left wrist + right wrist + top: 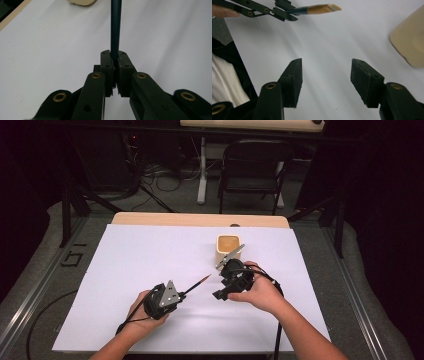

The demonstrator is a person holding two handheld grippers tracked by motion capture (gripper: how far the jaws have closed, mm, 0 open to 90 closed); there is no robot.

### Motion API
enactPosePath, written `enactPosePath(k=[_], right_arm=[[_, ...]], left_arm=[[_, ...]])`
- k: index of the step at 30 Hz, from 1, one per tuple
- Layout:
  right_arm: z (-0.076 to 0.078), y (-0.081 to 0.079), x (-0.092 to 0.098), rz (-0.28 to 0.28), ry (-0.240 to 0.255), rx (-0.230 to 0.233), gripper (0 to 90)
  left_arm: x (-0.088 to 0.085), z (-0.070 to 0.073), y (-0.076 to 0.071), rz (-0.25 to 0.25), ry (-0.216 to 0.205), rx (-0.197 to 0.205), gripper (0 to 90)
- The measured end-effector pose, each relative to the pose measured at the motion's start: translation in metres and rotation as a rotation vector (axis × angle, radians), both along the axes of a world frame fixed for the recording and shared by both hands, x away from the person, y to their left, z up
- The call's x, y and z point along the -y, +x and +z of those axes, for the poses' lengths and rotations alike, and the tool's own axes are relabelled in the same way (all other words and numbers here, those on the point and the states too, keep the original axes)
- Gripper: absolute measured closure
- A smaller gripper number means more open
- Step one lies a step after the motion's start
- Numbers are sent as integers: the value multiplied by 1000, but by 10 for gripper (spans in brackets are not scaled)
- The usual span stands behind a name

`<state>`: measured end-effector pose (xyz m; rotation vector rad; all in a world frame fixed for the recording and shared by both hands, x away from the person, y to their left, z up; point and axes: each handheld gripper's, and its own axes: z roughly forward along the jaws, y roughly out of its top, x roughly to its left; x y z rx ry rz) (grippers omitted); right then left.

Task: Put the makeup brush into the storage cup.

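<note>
- Two tools were at work over a white sheet (150, 270) that covered most of the surface, one in each of the person's hands.
- The left tool (181, 294) sat low and left of centre in the high view, gripped by the left hand (145, 312), with a grey three-cornered plate on top.
- Its jaws were pressed together on a dark-shafted pencil (196, 285); in the left gripper view the dark shaft (115, 27) ran straight up from between the two black pads (108, 66).
- The pencil pointed up and to the right in the high view, its bare wooden end toward the right tool, and it was held clear of the sheet.
- In the right gripper view the same pencil (319, 9) appeared at the top, its tan wooden end sticking out past the left tool (284, 11).
- The right tool (231, 272) was held in the right hand (257, 292), right of centre, just in front of a small tan square cup (229, 249).
- Its jaws stood spread with nothing between them; the right gripper view showed bare white sheet between the two pads (294, 80).
- The cup stood on the sheet toward the far side of the surface, and its rounded edge showed at the right of the right gripper view (412, 42) and at the top of the left gripper view (82, 2).
- The pencil tip and the right tool were near each other but apart.
- A black folding chair (252, 170) stood on the floor beyond the surface.
</note>
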<state>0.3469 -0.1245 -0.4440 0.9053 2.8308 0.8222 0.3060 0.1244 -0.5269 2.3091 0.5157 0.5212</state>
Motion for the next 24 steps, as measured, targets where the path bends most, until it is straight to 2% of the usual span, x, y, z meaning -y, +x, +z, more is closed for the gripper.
enactPosePath(k=[1, 8, 9, 16, 20, 22, 24], right_arm=[[-1, 0, -1, -2, 8, 17, 447], [-2, -1, -5, -7, 8, 53, 445], [-3, -1, -6, -4, 24, 69, 444], [-4, 1, -10, -5, 23, 74, 469], [-6, 2, -10, -14, 60, 72, 499], [-7, 2, -10, -11, 49, 71, 501], [-9, 2, -9, -22, 63, 71, 506]], left_arm=[[0, 0, 0, 3, -12, -10, 857], [-5, -1, 5, 22, -92, -67, 857], [-6, -1, 6, 25, -99, -73, 857], [-12, -2, 10, 49, -144, -104, 857], [-15, -3, 12, 56, -171, -122, 857], [-15, -4, 12, 61, -185, -130, 857], [-16, -3, 13, 64, -199, -140, 857]])
